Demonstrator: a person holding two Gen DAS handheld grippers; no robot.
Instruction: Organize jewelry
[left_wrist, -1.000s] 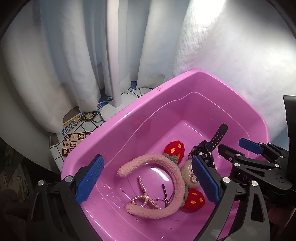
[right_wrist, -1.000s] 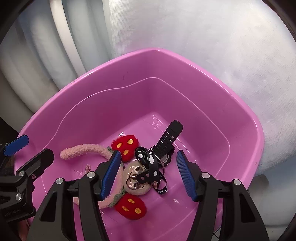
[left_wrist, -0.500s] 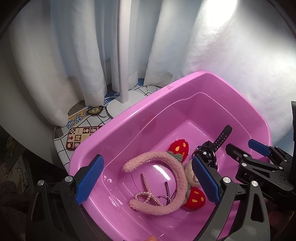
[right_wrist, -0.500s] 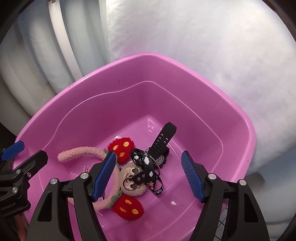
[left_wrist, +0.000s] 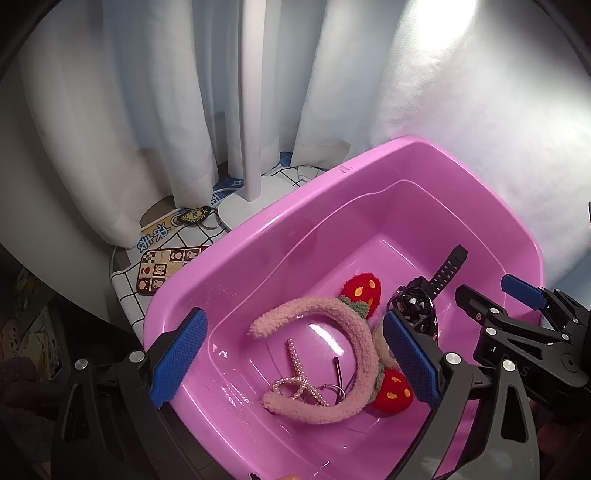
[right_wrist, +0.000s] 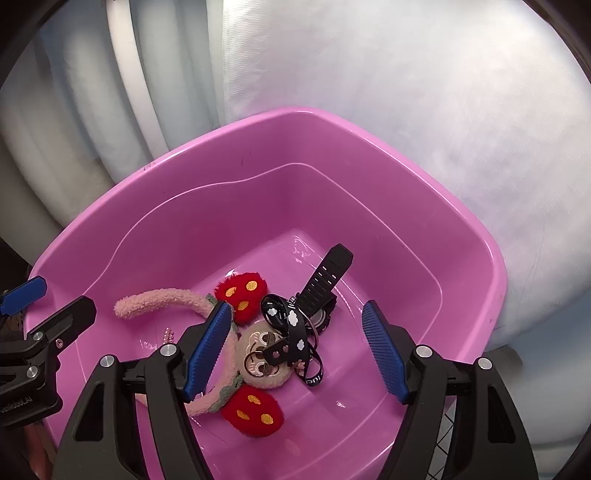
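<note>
A pink plastic tub (left_wrist: 258, 236) (right_wrist: 476, 236) holds a fuzzy pink headband (left_wrist: 347, 325) (right_wrist: 159, 301) with red strawberry ears and a plush face, a pearl hair clip (left_wrist: 297, 373), a black watch (left_wrist: 443, 273) (right_wrist: 325, 284) and a black cloud-print strap (right_wrist: 291, 325). My left gripper (left_wrist: 291, 362) is open and empty, above the tub's near left part over the headband. My right gripper (right_wrist: 295, 350) is open and empty, above the plush face and strap; it also shows in the left wrist view (left_wrist: 517, 317).
White curtains and a white pole (left_wrist: 251, 110) stand behind the tub. A chequered cloth (left_wrist: 129, 284) with a patterned phone case (left_wrist: 166, 269) and a small charm (left_wrist: 194, 216) lies left of the tub. A white padded sheet (right_wrist: 406, 92) is at the back right.
Both grippers have drawn back and up from the tub, so more of it and the table at the left shows. The items in the tub have not moved.
</note>
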